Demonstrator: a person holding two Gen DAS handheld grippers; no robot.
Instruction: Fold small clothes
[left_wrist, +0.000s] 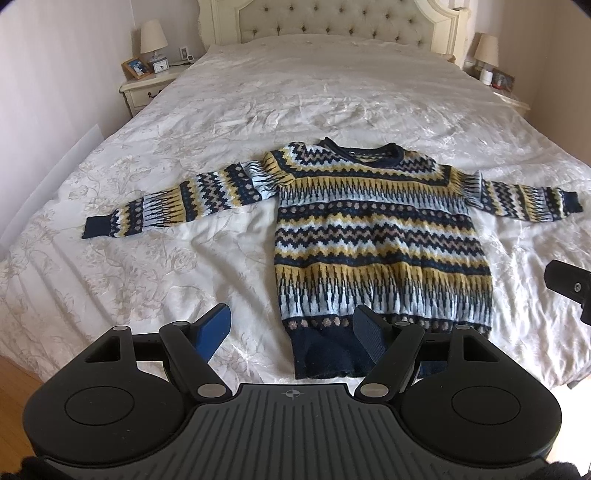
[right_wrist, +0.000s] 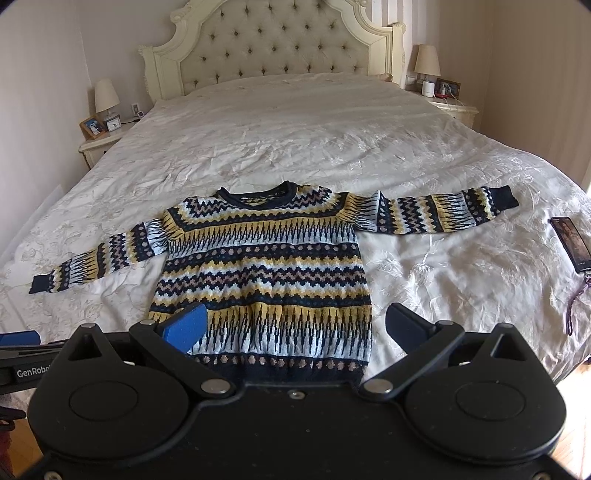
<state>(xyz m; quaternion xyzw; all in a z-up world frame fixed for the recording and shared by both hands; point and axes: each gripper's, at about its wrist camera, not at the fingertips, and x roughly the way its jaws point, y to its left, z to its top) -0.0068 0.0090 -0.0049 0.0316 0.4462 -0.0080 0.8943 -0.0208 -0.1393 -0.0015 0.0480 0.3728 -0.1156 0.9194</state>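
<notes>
A small knitted sweater (left_wrist: 380, 236) (right_wrist: 266, 273) in navy, yellow, pale blue and tan zigzag bands lies flat on the bed, face up, collar away from me, both sleeves spread sideways. My left gripper (left_wrist: 291, 325) hovers open above the hem's left corner, with nothing between its fingers. My right gripper (right_wrist: 295, 325) hangs open above the lower part of the sweater, its pads apart and off the cloth. Part of the right gripper (left_wrist: 570, 288) shows at the right edge of the left wrist view, and part of the left gripper (right_wrist: 18, 338) at the left edge of the right wrist view.
The bed (left_wrist: 295, 92) has a white floral cover and a tufted headboard (right_wrist: 273, 40). A phone (right_wrist: 570, 243) with a strap lies on the cover at the right. Nightstands (left_wrist: 147, 85) (right_wrist: 456, 107) with lamps flank the bed. Wooden floor shows at the near corners.
</notes>
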